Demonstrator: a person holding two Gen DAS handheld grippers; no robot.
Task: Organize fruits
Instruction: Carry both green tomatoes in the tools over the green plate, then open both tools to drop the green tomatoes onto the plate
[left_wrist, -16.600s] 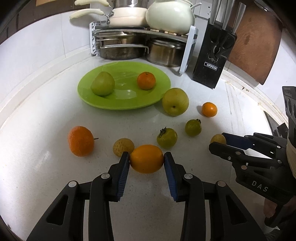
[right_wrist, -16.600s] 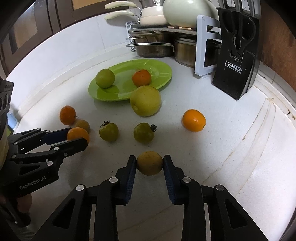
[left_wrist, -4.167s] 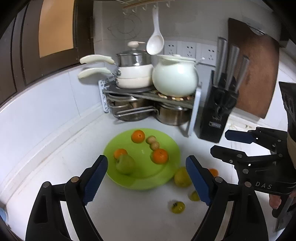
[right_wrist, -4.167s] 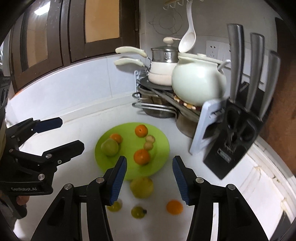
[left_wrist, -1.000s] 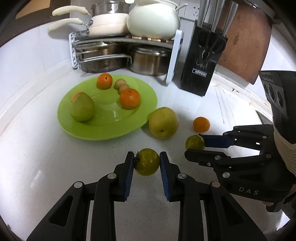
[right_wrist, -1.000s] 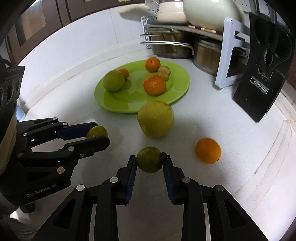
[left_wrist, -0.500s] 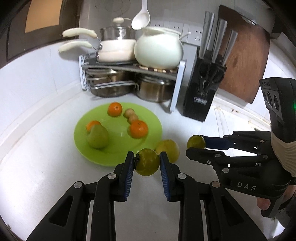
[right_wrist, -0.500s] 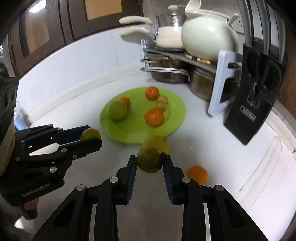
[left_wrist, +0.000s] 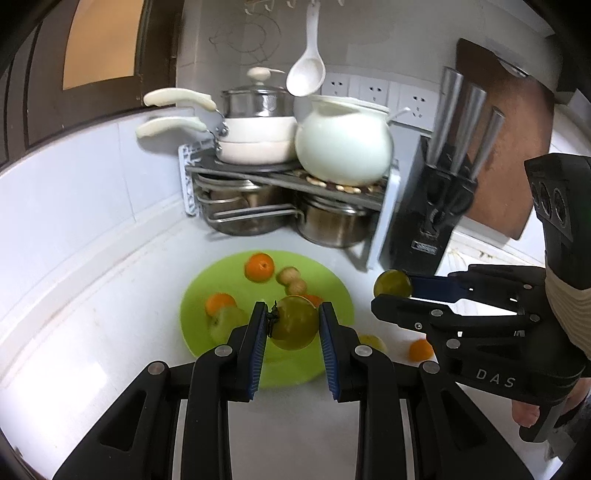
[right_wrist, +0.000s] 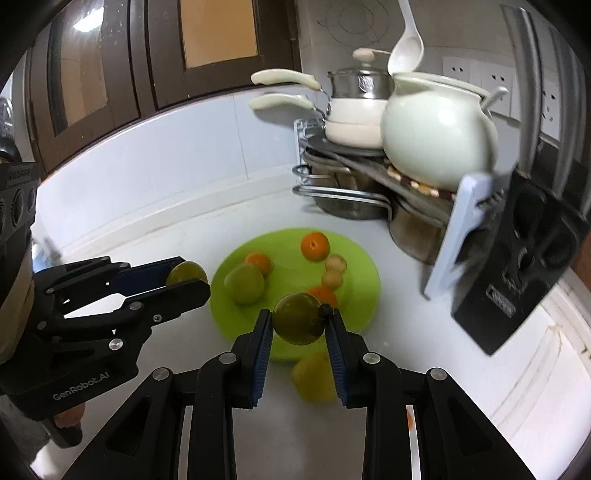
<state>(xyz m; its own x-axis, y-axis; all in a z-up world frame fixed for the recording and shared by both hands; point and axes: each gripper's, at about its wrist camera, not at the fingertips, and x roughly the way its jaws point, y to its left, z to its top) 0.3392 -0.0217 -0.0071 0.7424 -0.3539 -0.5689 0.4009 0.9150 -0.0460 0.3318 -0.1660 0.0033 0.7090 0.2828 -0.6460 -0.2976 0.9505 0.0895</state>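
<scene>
A small green fruit (left_wrist: 294, 322) sat clamped between the blue pads of the left claw (left_wrist: 291, 326), in the air above the near part of the green plate (left_wrist: 332, 295). A second green fruit (right_wrist: 300, 318), with a dark stem end on its right side, was clamped in the same way in the right claw (right_wrist: 299, 326), also above the near rim of the plate. On the plate lay a pale green pear (right_wrist: 245, 283), three oranges, of which the far one (right_wrist: 314, 245) was the clearest, and two small brown fruits (right_wrist: 334, 271) touching each other. On the white counter (left_wrist: 110, 295), just beside the near edge of the plate, lay a big yellow-green fruit (right_wrist: 313, 374), partly hidden behind the right claw, and a small orange (left_wrist: 420, 349) lay near it. Behind the plate stood a metal rack (left_wrist: 280, 192) with steel pots below and a white pot (left_wrist: 343, 144) and saucepans above. A black knife block (left_wrist: 436, 206) stood just to the right of the rack, with a wooden board (left_wrist: 509, 147) behind it. A white ladle (left_wrist: 306, 74) hung on the wall.
</scene>
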